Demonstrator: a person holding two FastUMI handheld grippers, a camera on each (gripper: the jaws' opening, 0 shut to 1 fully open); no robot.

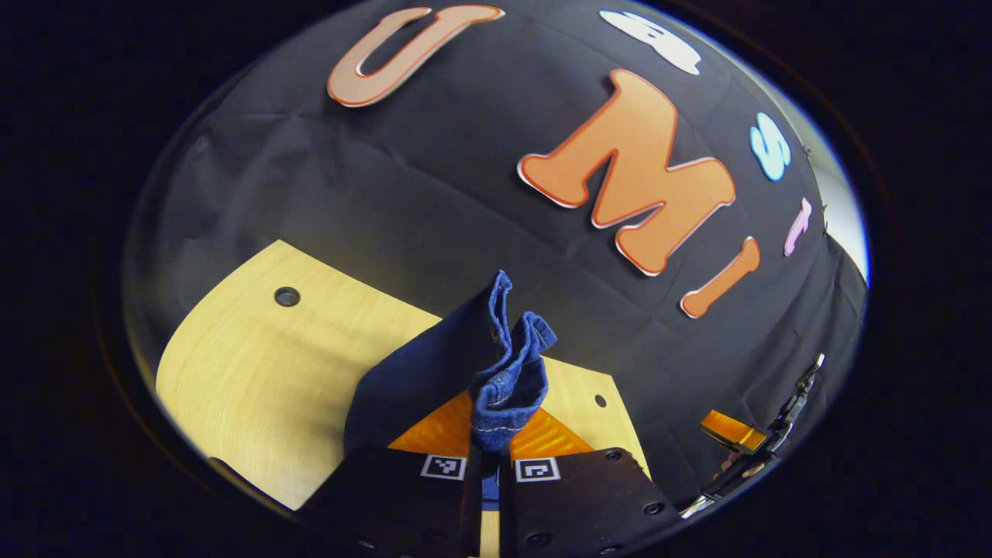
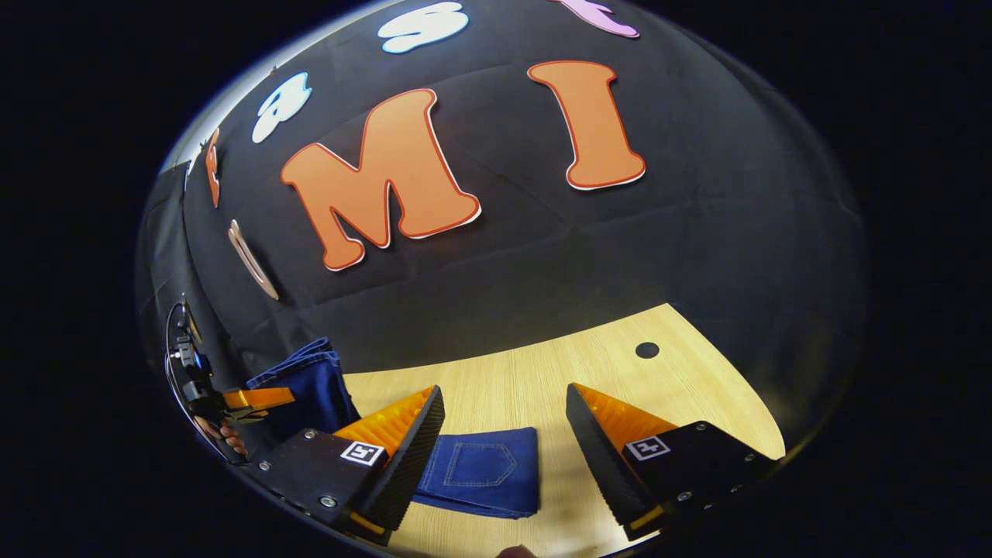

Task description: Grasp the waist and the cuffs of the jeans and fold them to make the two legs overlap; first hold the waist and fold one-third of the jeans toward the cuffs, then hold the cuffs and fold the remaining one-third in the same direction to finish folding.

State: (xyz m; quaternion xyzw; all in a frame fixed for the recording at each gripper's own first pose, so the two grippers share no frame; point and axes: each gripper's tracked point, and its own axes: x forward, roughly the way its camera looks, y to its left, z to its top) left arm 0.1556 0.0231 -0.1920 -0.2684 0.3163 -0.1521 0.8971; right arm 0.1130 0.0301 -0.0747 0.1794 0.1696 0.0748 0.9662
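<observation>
Left hand-held gripper (image 1: 486, 457): both fingers closed together on a bunched hem of the jeans (image 1: 508, 372), the denim standing up between them in a folded, stitched edge. Jeans: dark blue, a broad panel falling away to the left of the pinch, down over the table (image 1: 240, 372). Table: pale wood, with two small round holes. Right hand-held gripper (image 1: 736, 438): far off at the right edge, held by a hand, jaw state unclear.

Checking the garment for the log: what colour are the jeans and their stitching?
The dark blue denim jeans have lighter blue stitching, clearest on the pocket in the right gripper view.
</observation>
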